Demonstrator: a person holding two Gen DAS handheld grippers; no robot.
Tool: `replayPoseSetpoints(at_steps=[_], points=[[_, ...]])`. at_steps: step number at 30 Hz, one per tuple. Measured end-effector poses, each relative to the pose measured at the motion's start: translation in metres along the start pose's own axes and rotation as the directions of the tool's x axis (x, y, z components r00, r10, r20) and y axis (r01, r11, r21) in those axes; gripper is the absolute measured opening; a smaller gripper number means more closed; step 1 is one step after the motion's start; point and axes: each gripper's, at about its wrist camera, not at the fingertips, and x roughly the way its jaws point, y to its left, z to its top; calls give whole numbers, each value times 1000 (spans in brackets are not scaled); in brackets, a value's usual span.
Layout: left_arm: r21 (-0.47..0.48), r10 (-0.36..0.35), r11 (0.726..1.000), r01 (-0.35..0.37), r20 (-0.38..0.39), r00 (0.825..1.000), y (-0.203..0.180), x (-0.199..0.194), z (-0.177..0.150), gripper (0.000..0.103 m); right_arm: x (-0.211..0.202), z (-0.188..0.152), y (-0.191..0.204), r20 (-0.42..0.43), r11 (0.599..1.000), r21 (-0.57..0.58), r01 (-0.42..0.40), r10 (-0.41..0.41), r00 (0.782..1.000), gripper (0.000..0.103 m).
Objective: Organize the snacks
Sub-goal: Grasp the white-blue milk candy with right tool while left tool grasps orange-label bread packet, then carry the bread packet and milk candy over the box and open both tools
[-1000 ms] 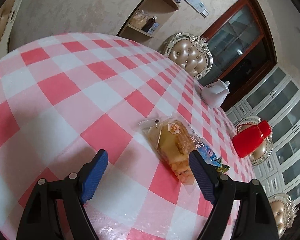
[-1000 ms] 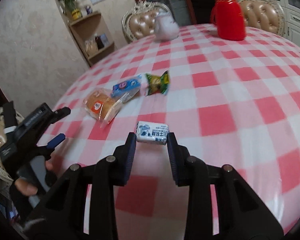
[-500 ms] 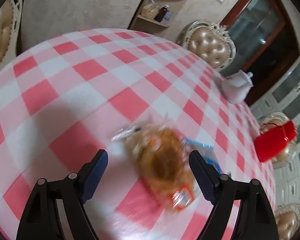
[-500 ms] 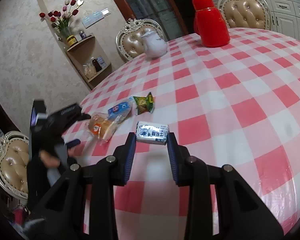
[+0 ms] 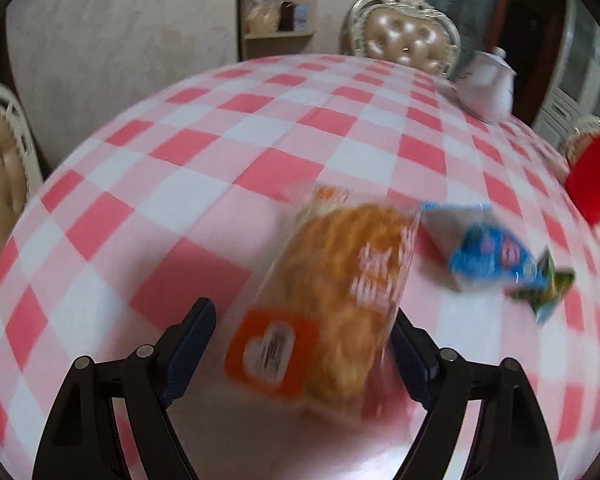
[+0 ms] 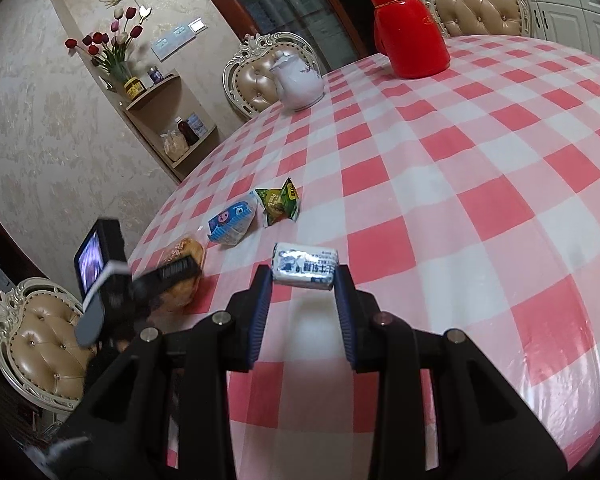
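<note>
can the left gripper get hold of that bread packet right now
Probably yes. The left hand-held gripper is open with the bread packet already lying between its fingers on the tablecloth; nothing blocks it. The blue snack sits clear to the side.

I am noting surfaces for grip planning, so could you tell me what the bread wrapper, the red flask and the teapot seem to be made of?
Bread wrapper: looks like thin clear plastic film, since the bread shows through it; blurred here.
Red flask: smooth, glossy shell with soft highlights, plastic or painted metal; I cannot tell which.
Teapot: white, glazed-looking, probably ceramic, with a faint painted pattern.
</note>
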Motion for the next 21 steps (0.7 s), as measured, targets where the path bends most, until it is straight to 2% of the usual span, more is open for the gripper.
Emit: replayPoseSetpoints(at_steps=[1,2,4,7,11,15,21], points=[[-12,-58,998,58,15,998,4,-5,0,61,1,0,0,-1,1000,-1,0,0,1000,36],[-21,-96,995,97,29,995,9,-8,1,56,2,-1,0,-3,1000,-1,1,-1,1000,36],[-17,-131,991,132,66,989,15,-12,6,52,6,-3,-1,-16,1000,3,-3,3,1000,36],[-15,-174,984,176,72,982,19,-8,10,50,10,-5,-4,-35,1000,18,-10,11,999,36],[-82,-248,963,257,98,964,30,-22,8,49,14,-6,-5,-44,1000,16,-7,7,999,36],[-118,-283,946,302,154,947,47,-50,-9,49,22,-10,-5,-71,1000,15,-22,23,997,36],[-168,-304,930,328,155,940,74,-62,-30,49,29,-18,8,-92,996,-24,-86,83,992,36]])
